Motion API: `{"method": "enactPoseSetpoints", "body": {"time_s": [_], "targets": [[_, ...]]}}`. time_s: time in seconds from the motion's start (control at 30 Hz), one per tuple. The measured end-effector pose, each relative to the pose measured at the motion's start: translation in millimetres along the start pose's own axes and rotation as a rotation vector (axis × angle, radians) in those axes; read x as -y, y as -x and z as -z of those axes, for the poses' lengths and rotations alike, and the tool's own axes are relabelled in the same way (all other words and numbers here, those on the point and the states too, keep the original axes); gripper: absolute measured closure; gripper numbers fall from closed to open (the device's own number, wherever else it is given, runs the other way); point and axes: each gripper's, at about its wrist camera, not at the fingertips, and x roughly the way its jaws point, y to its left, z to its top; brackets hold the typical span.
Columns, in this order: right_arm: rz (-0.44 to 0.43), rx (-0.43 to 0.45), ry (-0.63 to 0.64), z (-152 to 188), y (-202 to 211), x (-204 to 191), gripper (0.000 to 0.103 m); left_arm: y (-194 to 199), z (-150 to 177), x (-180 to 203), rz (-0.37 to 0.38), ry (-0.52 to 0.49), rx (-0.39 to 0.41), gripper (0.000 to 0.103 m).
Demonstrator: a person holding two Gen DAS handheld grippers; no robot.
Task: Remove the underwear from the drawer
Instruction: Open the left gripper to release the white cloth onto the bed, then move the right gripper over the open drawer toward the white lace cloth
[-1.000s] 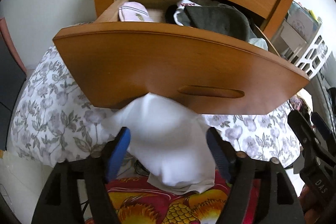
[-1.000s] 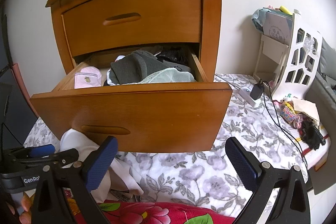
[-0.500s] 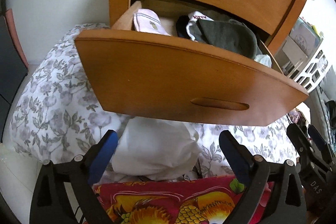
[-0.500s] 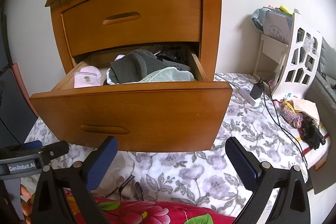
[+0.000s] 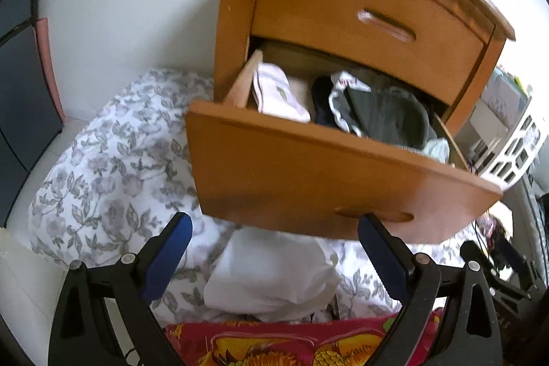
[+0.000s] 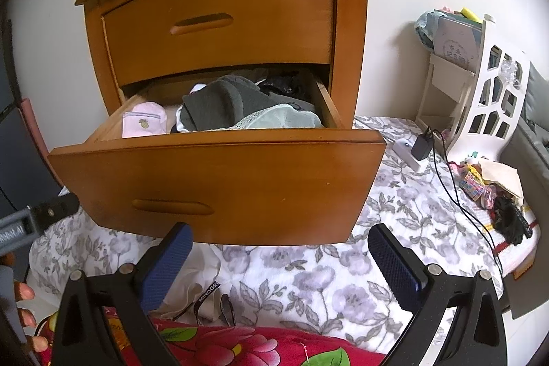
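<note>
The left gripper point(image 5: 271, 249) has its jaws spread wide, having just been opening, and nothing is between the pads; the white underwear point(image 5: 274, 276) lies released in a soft heap on the floral bedsheet point(image 5: 103, 167), showing in the gap between the blue fingers point(image 5: 168, 252) without touching either. In the right wrist view the same garment point(image 6: 195, 280) lies below the drawer's lower left corner, a dark waistband with lettering at its edge. The right gripper point(image 6: 279, 263) also has its jaws apart and empty, hovering over the sheet in front of the drawer. A red flowered blanket point(image 6: 223, 345) fills the bottom edge of both views, next to the heap. Above the jaws hangs the lower drawer point(image 5: 308, 180), pulled well out of the wooden nightstand point(image 6: 350, 33), whose upper drawer point(image 6: 219, 23) is shut. Inside the open drawer sit a pink folded item point(image 6: 144, 124) at the left, a dark grey garment point(image 6: 219, 105) piled in the middle, and a pale green lacy piece point(image 6: 281, 119) at the front right. To the right of the nightstand stand a white openwork rack point(image 6: 494, 91), a black charger point(image 6: 422, 143) with its cable trailing across the bed, and a clutter of small items point(image 6: 487, 187).
</note>
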Motion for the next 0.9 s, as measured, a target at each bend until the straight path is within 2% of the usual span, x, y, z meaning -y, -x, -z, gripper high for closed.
{"method": "enactPoseSetpoints", "body": {"time_s": [0.27,0.43,0.63,0.73,0.9], "targets": [[-0.011,-0.009,0.0,0,-2,1,0.0,12,-4,5,-0.008,-0.032,0.089,0.005],[-0.017,0.0,-0.007,0,-1,2,0.0,15,-3,9,-0.024,-0.066,0.097,0.005],[-0.09,0.023,-0.003,-7,11,5,0.0,23,-2,7,-0.067,-0.093,0.123,0.005],[-0.12,0.049,0.02,-22,23,7,0.0,26,0,5,-0.071,-0.091,0.132,0.005],[-0.204,0.11,0.029,-71,47,15,0.0,22,7,8,-0.083,-0.115,0.127,0.005]]}}
